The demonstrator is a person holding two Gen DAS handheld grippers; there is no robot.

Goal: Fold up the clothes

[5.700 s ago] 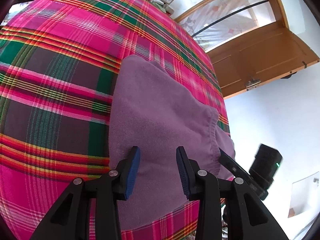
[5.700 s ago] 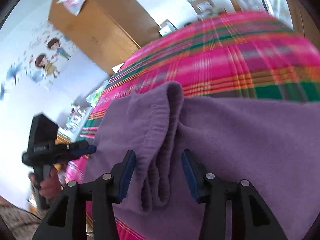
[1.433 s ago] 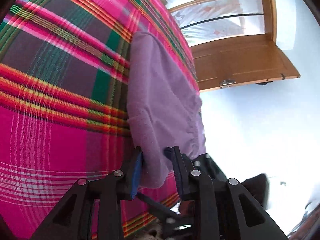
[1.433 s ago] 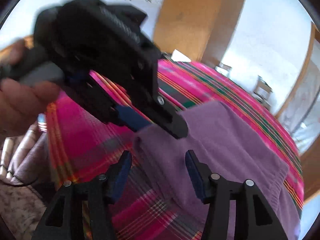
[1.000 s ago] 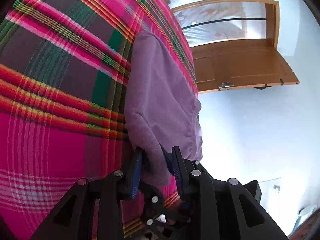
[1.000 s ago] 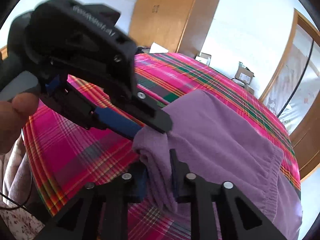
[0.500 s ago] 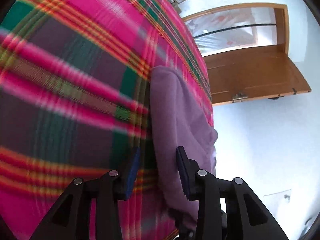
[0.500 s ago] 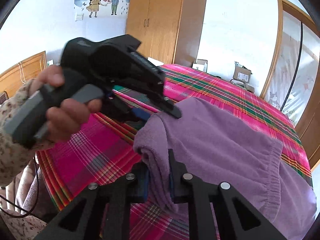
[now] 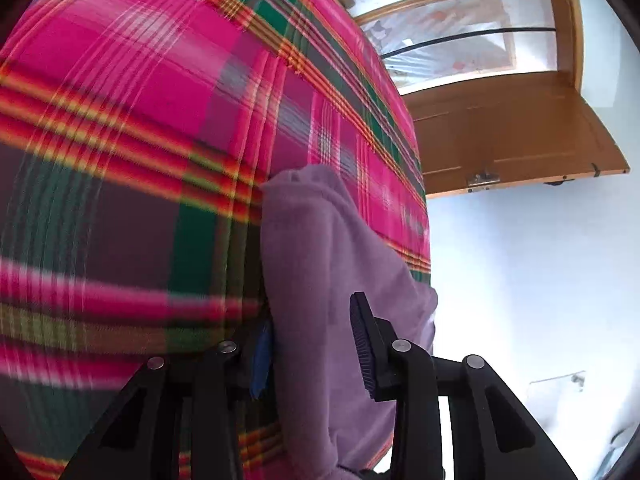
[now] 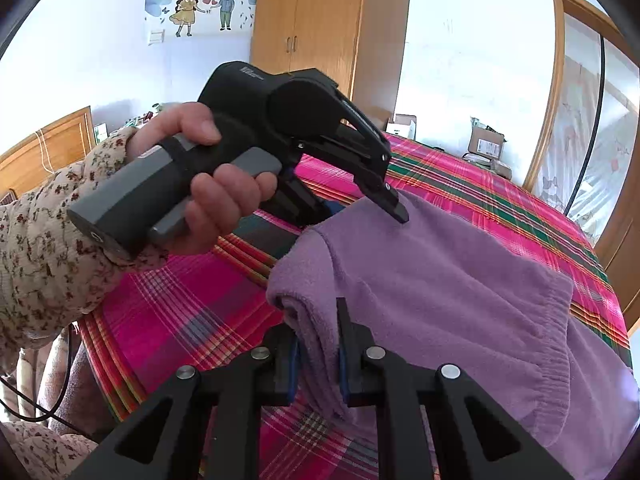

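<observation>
While the purple fleece garment lies folded on the pink, green and orange plaid bedspread, near its near edge, the right gripper pinches the garment's thick folded corner, its jaws narrow and pressed into the cloth from both sides. From the right wrist view, the garment's gathered elastic band curves down the right side, and the fabric spreads away toward the far right of the bed.

The left gripper reaches in from the left of that view, held by a hand in a floral sleeve. Its upper finger tip touches the top of the garment just beyond the pinched corner, while its lower blue pad sits at the garment's left edge. In the left wrist view the same gripper straddles the folded edge of the garment, jaws about half open and lately closing a little; the cloth fills the gap and reaches both pads, though whether they press on it cannot be told.

Beyond the bed stand a wooden wardrobe, a cartoon couple wall sticker, cardboard boxes and an open wooden door.
</observation>
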